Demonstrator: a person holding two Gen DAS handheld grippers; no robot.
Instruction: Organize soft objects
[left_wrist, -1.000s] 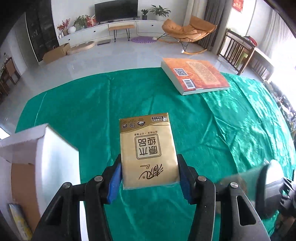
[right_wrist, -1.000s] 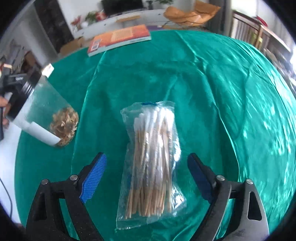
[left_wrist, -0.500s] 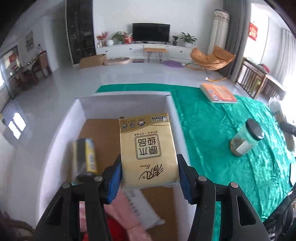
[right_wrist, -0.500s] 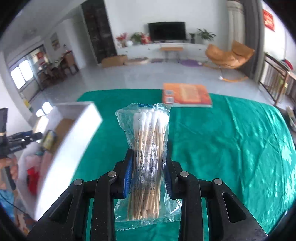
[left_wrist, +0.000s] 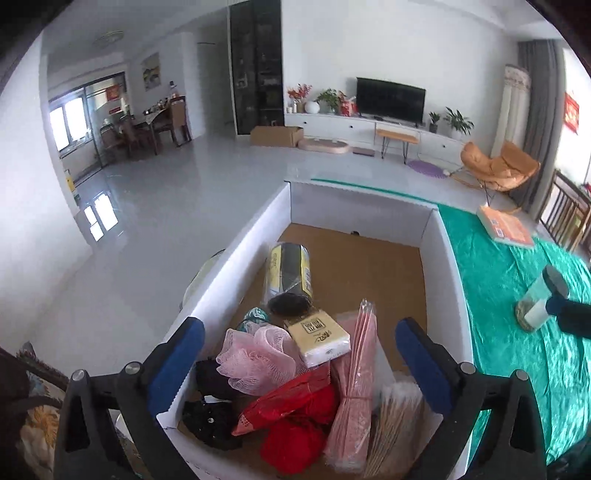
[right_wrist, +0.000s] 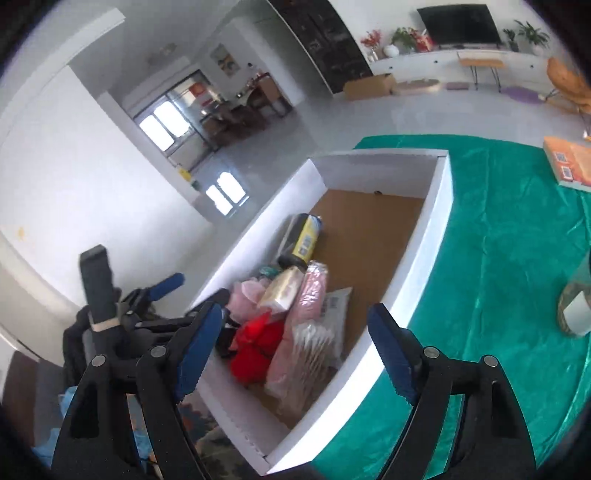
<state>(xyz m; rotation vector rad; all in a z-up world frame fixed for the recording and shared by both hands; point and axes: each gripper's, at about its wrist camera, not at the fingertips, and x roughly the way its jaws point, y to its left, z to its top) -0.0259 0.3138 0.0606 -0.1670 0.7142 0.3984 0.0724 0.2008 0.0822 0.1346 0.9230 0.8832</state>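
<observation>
Your left tongs (left_wrist: 299, 360) and right tongs (right_wrist: 295, 345), jaws just opened and empty, hang over the white box (left_wrist: 448, 258), where tissue pack (left_wrist: 317, 334) and swab bag (right_wrist: 308, 350) lie with other soft goods.

A green-clothed table (left_wrist: 517, 295) carries a white box (left_wrist: 447, 258), jar (left_wrist: 535, 306) and orange book (left_wrist: 506, 230).

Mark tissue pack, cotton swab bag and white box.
tissue pack (left_wrist: 318, 336), left wrist view, on its printed top face.
cotton swab bag (right_wrist: 308, 354), right wrist view, mid bag.
white box (left_wrist: 354, 202), left wrist view, far wall.
</observation>
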